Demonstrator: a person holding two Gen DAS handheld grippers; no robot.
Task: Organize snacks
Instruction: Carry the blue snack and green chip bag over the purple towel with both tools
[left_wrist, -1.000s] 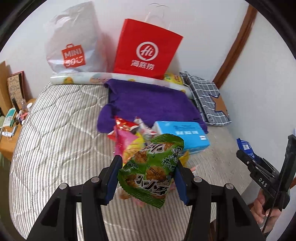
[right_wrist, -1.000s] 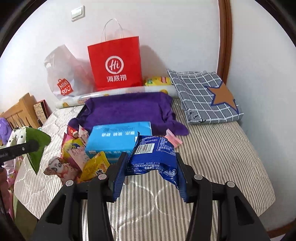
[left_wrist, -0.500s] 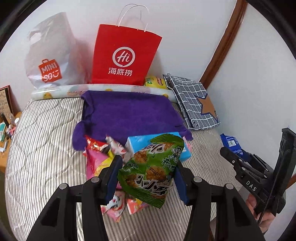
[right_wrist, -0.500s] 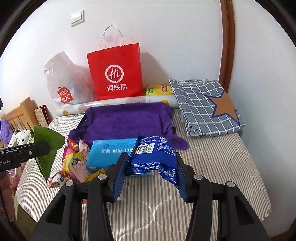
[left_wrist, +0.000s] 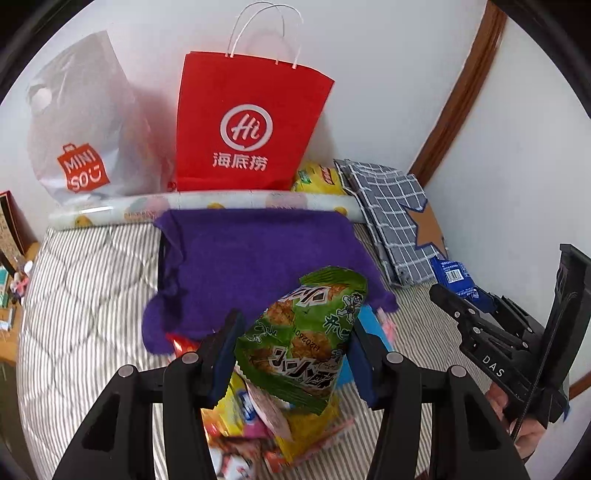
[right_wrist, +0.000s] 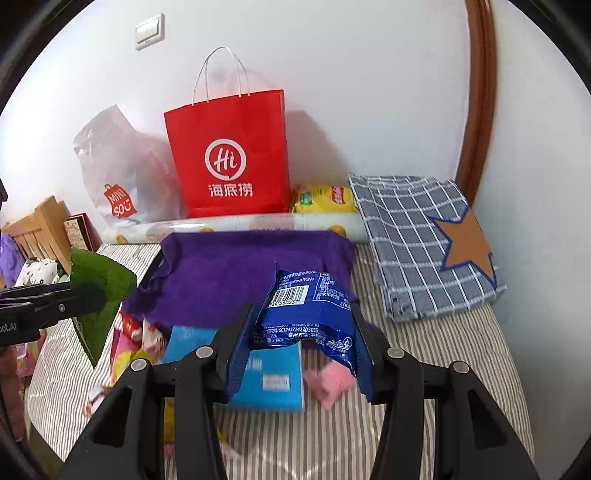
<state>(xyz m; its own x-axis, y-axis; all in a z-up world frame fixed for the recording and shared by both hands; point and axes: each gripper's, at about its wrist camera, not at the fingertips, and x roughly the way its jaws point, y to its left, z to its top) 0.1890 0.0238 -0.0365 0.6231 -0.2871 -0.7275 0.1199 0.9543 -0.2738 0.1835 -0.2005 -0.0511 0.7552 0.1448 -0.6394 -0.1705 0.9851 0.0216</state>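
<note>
Readable stuff around the red bag

The red paper bag (left_wrist: 247, 129) says "Hi 海底捞"; left of it the white plastic bag (left_wrist: 81, 122) reads "MINISO"; the right hand-held gripper (left_wrist: 448, 295) shows "DAS".

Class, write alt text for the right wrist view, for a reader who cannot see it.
The right claw grips a crumpled blue snack packet above a striped bed, where a purple towel and a blue box lie. A red paper bag stands against the white wall behind; the left claw, at the left edge, holds a green packet.

Right hand-held gripper (right_wrist: 301, 350) clamps blue snack packet (right_wrist: 306, 314) above striped bed (right_wrist: 424, 369).
</note>
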